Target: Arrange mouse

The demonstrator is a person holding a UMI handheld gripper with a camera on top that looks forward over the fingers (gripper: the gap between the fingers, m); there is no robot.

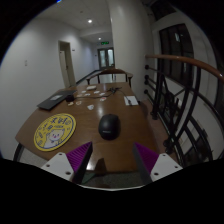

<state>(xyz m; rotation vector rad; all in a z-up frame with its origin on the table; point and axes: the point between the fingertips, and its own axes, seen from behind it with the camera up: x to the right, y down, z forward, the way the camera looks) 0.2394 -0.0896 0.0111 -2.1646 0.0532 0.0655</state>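
A black mouse point(108, 124) lies on the brown wooden table point(100, 105), just ahead of my fingers and slightly left of the midline between them. A round yellow mouse mat with a dark rim point(55, 131) lies on the table to the left of the mouse. My gripper point(112, 160) is open and empty, held above the table's near edge. Its purple pads point(80, 156) stand wide apart, with only the table surface between them.
A dark laptop point(56, 99) lies at the far left of the table. Small papers and items point(98, 92) lie toward the far end. A chair point(104, 75) stands at the far end. A railing with a wooden handrail point(185, 62) runs along the right side.
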